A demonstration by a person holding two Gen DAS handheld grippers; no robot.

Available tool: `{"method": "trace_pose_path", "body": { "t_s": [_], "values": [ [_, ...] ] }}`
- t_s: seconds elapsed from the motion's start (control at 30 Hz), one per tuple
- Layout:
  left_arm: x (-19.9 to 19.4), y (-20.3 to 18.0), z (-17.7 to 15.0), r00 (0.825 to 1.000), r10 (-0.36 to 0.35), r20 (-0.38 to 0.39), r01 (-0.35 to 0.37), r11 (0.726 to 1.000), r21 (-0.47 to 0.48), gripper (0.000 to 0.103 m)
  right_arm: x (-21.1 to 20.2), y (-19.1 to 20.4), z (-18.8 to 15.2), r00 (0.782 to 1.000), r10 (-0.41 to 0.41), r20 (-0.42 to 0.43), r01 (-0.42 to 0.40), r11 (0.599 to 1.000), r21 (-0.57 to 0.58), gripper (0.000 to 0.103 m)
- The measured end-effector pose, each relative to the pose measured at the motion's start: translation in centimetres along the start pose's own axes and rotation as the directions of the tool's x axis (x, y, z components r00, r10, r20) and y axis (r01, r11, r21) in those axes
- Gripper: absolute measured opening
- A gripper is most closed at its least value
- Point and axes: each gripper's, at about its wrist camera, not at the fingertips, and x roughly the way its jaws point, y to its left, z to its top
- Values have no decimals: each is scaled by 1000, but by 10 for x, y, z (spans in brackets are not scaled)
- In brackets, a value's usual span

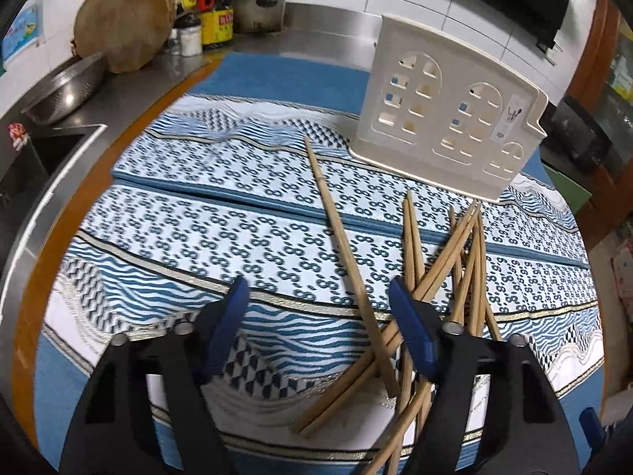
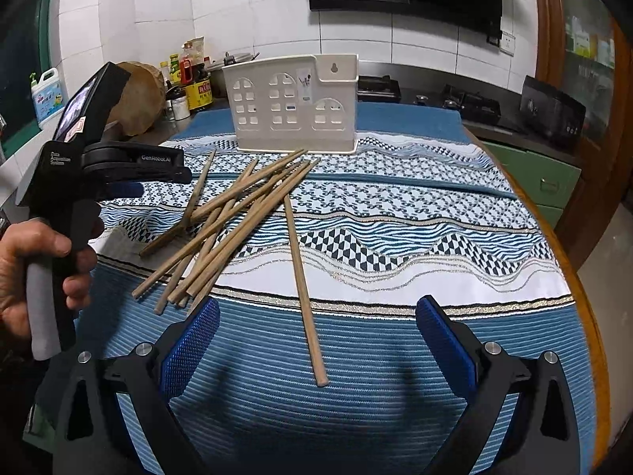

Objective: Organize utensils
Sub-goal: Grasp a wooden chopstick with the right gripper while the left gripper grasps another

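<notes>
Several wooden chopsticks (image 2: pixel 233 213) lie in a loose pile on the blue patterned cloth (image 2: pixel 395 237); the pile also shows in the left wrist view (image 1: pixel 443 269). One chopstick (image 2: pixel 302 289) lies apart, pointing toward my right gripper (image 2: pixel 318 332), which is open and empty above the cloth's front. A white plastic utensil holder (image 2: pixel 294 105) stands upright behind the pile, also in the left wrist view (image 1: pixel 447 126). My left gripper (image 1: pixel 318 304) is open and empty over the pile's left edge; it shows at the left of the right wrist view (image 2: pixel 130 190).
A steel bowl (image 1: pixel 67 91), a round wooden block (image 1: pixel 122 23) and sauce bottles (image 1: pixel 205 4) stand on the steel counter at the back left, beside a sink (image 1: pixel 43 150). A gas stove (image 2: pixel 467 105) is at the back right. The table edge (image 2: pixel 573 277) curves on the right.
</notes>
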Motion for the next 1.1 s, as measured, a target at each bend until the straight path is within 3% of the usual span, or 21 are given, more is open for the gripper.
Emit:
{"method": "trace_pose_path", "body": {
  "t_s": [0.13, 0.27, 0.47, 0.67, 0.97, 1.1],
  "values": [
    [8, -3, 1, 1000, -18, -22, 18, 1000, -2, 50, 4, 0, -1, 1000, 4, -16, -4, 1000, -5, 94],
    [17, -2, 2, 999, -29, -39, 29, 999, -14, 37, 10, -2, -4, 999, 20, -44, -20, 1000, 1, 80],
    [22, 1, 8, 999, -34, -36, 33, 999, -22, 26, 14, -3, -6, 998, 22, -61, -23, 1000, -3, 72],
    [24, 13, 10, 998, -50, -43, 48, 998, -44, 26, 21, -3, -8, 996, 29, -84, -29, 1000, -3, 57],
    [28, 9, 11, 986, -143, -82, 135, 987, -88, 25, 24, -1, -12, 994, 22, -107, -23, 1000, -7, 40],
    [35, 3, 9, 989, -103, -103, 93, 992, -90, 25, 26, -2, -13, 993, 26, -112, -27, 1000, -2, 35]
  ]
}}
